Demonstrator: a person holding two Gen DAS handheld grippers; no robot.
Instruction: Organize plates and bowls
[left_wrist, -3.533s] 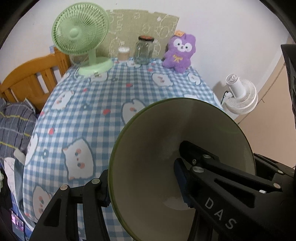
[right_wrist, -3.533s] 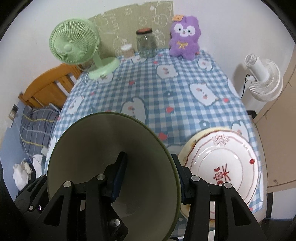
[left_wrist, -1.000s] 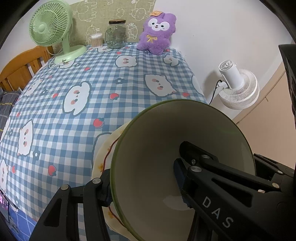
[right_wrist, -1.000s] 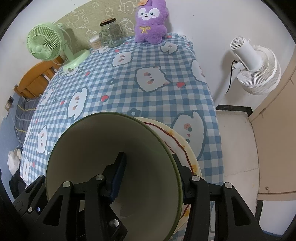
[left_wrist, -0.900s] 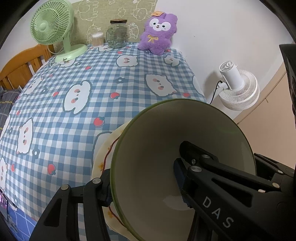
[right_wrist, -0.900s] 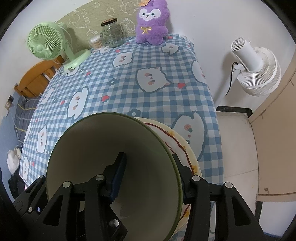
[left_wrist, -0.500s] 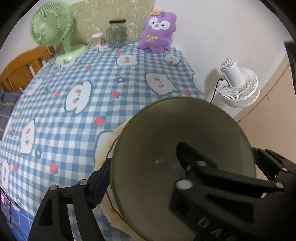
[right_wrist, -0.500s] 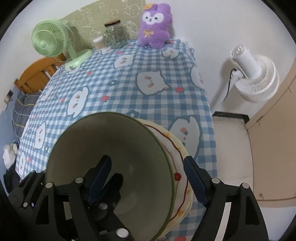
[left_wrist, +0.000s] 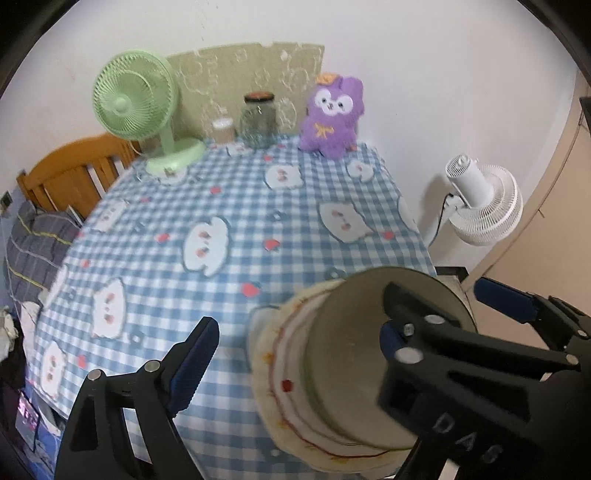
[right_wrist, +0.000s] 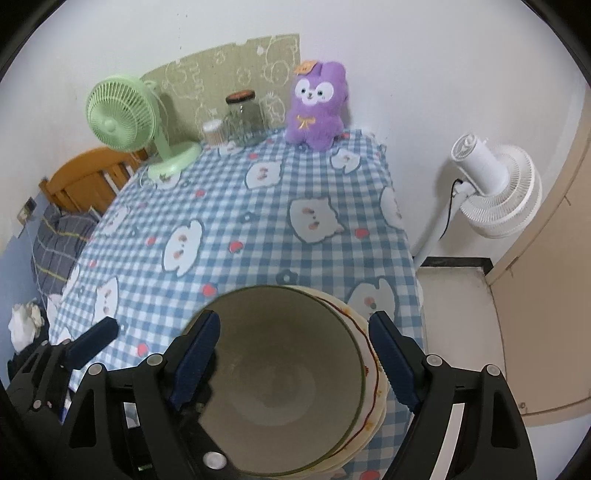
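Note:
A cream bowl with a green rim (right_wrist: 280, 376) sits on a stack of cream plates with a red line (right_wrist: 349, 312), at the table's near right corner. My right gripper (right_wrist: 295, 321) hangs open above it, with a blue pad on either side and neither touching. In the left wrist view, the bowl (left_wrist: 343, 369) and the plates (left_wrist: 280, 369) lie under my left gripper (left_wrist: 299, 314). Its jaws are opening. One finger is left of the plates and the other is over the bowl, off its wall. The bowl's far side is hidden.
The blue checked tablecloth (left_wrist: 221, 258) bears a green desk fan (left_wrist: 136, 107), a glass jar (left_wrist: 258, 118) and a purple plush toy (left_wrist: 332, 114) along the far wall. A white floor fan (left_wrist: 480, 199) stands right of the table. A wooden bed frame (left_wrist: 74, 170) is at the left.
Both grippers have let go of the bowl's rim, spread wide and drawn up and back. The bowl stays on the plates.

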